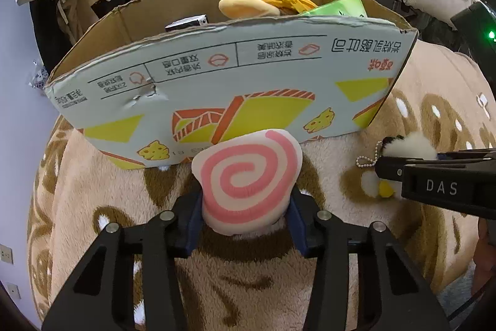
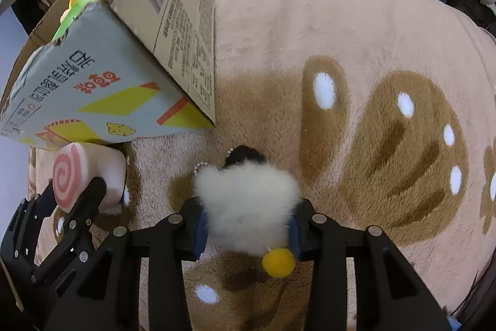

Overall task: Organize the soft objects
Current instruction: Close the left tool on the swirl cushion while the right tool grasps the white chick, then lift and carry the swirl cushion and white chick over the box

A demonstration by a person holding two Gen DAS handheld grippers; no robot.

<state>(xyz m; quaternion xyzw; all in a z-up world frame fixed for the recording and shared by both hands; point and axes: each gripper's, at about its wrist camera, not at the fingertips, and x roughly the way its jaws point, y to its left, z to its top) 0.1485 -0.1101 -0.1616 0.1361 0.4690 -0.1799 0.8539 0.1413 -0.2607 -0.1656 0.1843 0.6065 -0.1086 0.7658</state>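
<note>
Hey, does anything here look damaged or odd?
Yes. The cardboard box is rough: its front top edge is torn and ragged, and there is a small punctured dent on the front left near the printed labels. Its printing also reads upside down. The toys look intact.

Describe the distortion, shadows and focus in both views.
Left wrist: fisheye bows the box rim into an arc, corners vignette black; the swirl plush in the left tongs is sharp, with no harsh shadows. Right wrist: the rug bulges, the fluffy toy in the right tongs looks soft-edged, and a faint shadow lies beneath it.
</note>
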